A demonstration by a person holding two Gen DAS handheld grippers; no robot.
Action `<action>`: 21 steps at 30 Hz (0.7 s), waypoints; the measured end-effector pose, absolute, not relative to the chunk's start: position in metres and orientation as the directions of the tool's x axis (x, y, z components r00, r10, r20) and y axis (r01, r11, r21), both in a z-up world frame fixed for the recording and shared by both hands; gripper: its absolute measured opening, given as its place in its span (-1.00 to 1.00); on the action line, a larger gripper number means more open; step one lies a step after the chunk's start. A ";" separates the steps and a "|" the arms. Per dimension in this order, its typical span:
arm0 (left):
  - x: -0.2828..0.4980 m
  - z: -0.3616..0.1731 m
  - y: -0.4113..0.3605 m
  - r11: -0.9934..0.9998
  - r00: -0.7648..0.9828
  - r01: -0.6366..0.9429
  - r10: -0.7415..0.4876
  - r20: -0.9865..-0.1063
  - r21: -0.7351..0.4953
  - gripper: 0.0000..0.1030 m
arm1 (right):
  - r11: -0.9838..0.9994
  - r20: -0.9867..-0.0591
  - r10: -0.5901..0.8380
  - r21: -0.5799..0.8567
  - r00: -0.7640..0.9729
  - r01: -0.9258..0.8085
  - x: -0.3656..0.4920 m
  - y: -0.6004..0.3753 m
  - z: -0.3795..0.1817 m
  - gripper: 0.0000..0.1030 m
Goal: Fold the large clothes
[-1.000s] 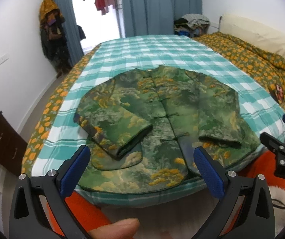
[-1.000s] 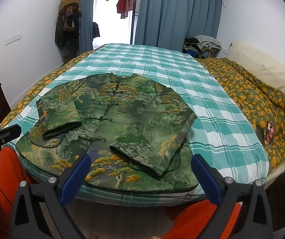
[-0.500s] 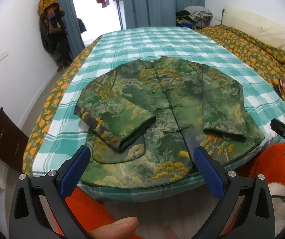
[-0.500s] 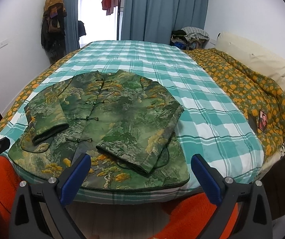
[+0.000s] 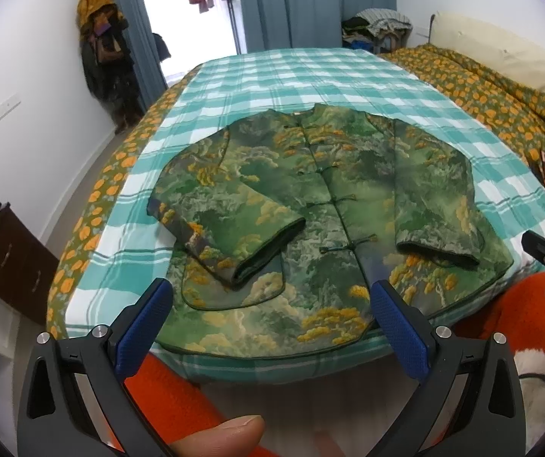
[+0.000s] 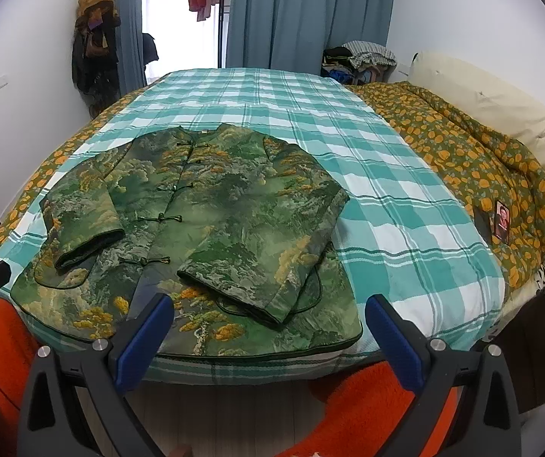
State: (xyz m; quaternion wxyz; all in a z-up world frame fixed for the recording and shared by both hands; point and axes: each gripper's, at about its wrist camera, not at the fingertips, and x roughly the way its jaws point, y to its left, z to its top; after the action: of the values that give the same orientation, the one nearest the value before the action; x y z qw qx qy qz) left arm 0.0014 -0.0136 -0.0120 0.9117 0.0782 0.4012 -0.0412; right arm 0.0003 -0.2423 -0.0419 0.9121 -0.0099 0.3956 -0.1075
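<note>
You're working in soft, even daylight that enters through the window (image 5: 192, 19) between the curtains (image 6: 303, 15) at the far end; the glass is blown out to near white in both views. The white walls stay bright, and shadows are faint, only a thin dark line under the jacket (image 6: 196, 228) sleeves. Your fisheye lenses bow the bed (image 5: 310, 72) edges and leave black corners. Focus holds sharp mid-frame, while the fingertip (image 5: 219, 438) at the bottom of the left view is blurred
</note>
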 end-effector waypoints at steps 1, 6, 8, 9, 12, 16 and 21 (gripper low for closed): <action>0.001 -0.013 -0.014 0.984 0.675 0.138 -0.011 -0.737 0.113 0.99 | 0.976 -0.722 -0.206 -0.104 0.660 0.192 0.000 -0.243 -0.043 0.98; 0.000 -0.016 -0.015 0.983 0.671 0.138 -0.002 -0.742 0.122 0.99 | 0.973 -0.731 -0.216 -0.109 0.647 0.201 0.001 -0.246 -0.046 0.98; 0.000 -0.016 -0.016 0.983 0.669 0.137 0.001 -0.743 0.125 0.99 | 0.973 -0.733 -0.217 -0.109 0.644 0.204 0.001 -0.246 -0.046 0.98; 0.000 -0.017 -0.016 0.983 0.669 0.136 0.003 -0.743 0.126 0.99 | 0.973 -0.734 -0.218 -0.109 0.643 0.205 0.001 -0.247 -0.046 0.98; -0.001 -0.016 -0.015 0.982 0.675 0.134 0.007 -0.738 0.132 0.99 | 0.973 -0.738 -0.216 -0.106 0.639 0.206 0.001 -0.247 -0.047 0.98; -0.003 -0.013 -0.016 0.978 0.704 0.130 0.023 -0.710 0.161 0.99 | 0.979 -0.743 -0.186 -0.088 0.643 0.182 0.001 -0.245 -0.048 0.98; -0.010 -0.006 -0.019 0.969 0.756 0.148 0.017 -0.655 0.196 0.99 | 0.984 -0.735 -0.169 -0.087 0.657 0.155 0.000 -0.239 -0.046 0.99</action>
State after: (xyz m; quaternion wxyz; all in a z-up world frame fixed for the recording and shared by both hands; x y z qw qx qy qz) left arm -0.0100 -0.0192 -0.0061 0.9294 0.1184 0.3477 -0.0352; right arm -0.0001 -0.2390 -0.0460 0.9101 -0.0083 0.4046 -0.0889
